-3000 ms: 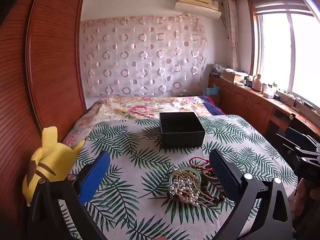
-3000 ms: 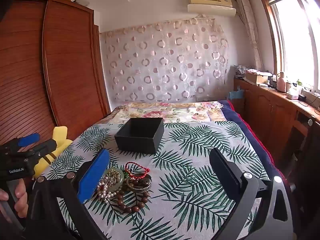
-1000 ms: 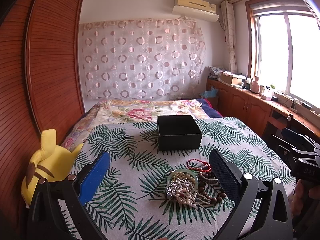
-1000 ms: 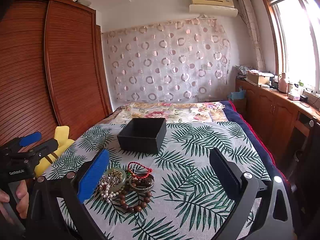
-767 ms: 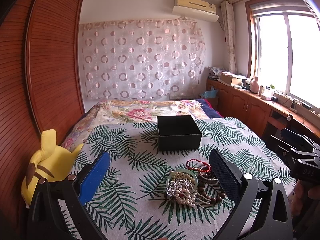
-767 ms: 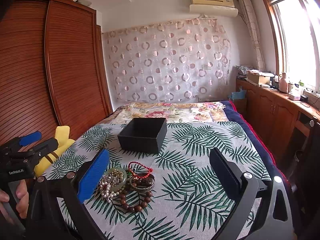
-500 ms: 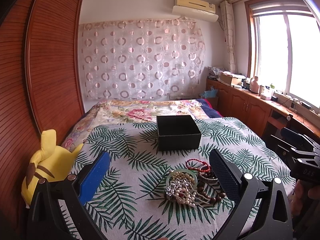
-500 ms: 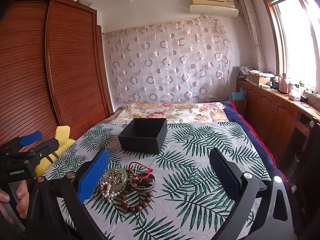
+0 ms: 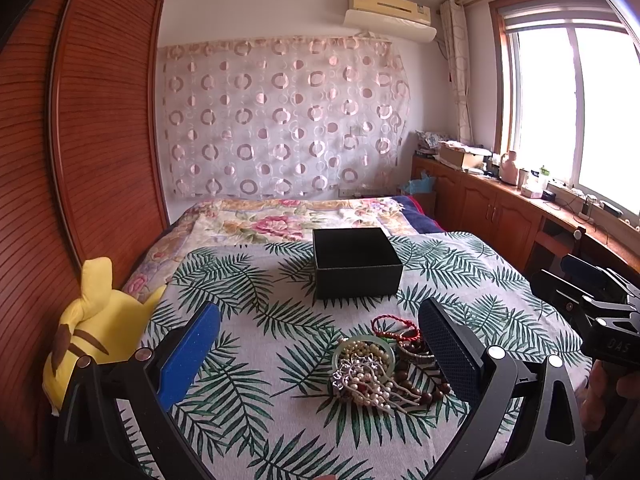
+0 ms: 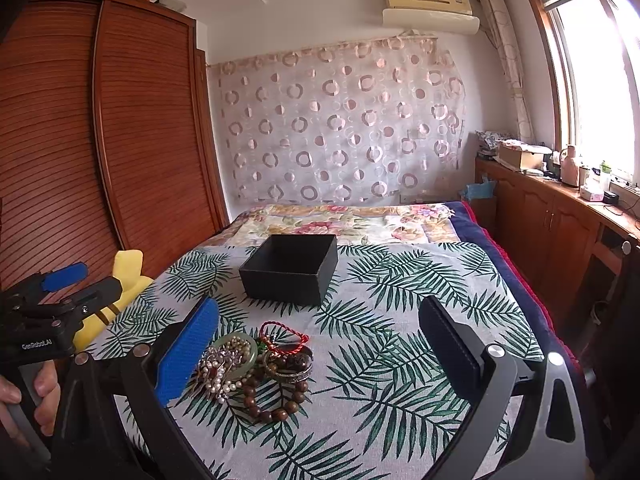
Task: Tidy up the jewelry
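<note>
A pile of jewelry lies on the palm-leaf bedspread: a pale green bangle, pearl strands, a red cord bracelet, metal bangles and a brown wooden bead bracelet. Behind it stands an open black box, empty as far as I see. My left gripper is open and hovers before the pile, which sits near its right finger. My right gripper is open too, with the pile beside its left finger. Neither holds anything.
A yellow plush toy rests at the bed's left edge by the wooden wardrobe. A floral blanket covers the far part of the bed. Wooden cabinets with small items line the right wall under the window.
Both views have risen and drawn back slightly over three seconds, so the box and pile sit a little lower in frame. Both grippers stay open and nothing has been picked up.
</note>
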`<state>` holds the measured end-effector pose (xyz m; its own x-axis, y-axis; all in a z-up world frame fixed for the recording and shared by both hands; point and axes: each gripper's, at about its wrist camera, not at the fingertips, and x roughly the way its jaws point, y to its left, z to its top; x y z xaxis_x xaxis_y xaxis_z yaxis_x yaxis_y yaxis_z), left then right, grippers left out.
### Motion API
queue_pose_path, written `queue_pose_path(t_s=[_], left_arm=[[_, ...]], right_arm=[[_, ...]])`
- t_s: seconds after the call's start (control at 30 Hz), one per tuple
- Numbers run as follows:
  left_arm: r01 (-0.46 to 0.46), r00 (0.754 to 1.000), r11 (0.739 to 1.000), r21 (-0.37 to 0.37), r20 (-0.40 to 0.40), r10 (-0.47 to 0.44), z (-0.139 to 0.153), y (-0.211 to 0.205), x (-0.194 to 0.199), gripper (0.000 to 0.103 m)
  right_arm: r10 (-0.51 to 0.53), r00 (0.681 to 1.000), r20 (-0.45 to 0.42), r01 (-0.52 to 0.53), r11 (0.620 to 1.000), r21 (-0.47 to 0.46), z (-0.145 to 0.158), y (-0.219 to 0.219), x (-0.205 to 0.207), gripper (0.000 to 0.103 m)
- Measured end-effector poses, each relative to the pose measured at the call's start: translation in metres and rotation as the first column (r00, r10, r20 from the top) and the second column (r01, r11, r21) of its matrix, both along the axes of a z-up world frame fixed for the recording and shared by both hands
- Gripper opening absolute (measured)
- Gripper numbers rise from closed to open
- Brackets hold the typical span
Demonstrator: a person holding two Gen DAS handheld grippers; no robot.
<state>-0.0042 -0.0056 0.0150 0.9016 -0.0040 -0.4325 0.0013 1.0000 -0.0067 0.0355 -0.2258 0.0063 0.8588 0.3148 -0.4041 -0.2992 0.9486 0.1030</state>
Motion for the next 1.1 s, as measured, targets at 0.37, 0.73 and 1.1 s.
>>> queue_pose_path(t_s=[0.37,0.73,1.1], left_arm=[[0.025,0.995,1.0,-0.015,-0.095,-0.026,-0.033,0.007,0.007,0.096],[0.129,0.959,0.991,-0.045,-0.248,-0.136,-0.084,0.001,0.023,0.096],[0.227,0.906,0.952,-0.205,-0.314,-0.283,-0.106,-0.011,0.034,0.069]], right_arm=[[0.031,0.998,-0.051,-0.033,0.999,-0.032,-0.019,-0.012,0.006,0.101],[0.07,0.987,-0.143,-0.079,0.995,-0.063,-0.055,-0.017,0.014,0.1],[0.073,0.982,-0.174,-0.086,0.994,-0.066,-0.071,-0.019,0.019,0.1]])
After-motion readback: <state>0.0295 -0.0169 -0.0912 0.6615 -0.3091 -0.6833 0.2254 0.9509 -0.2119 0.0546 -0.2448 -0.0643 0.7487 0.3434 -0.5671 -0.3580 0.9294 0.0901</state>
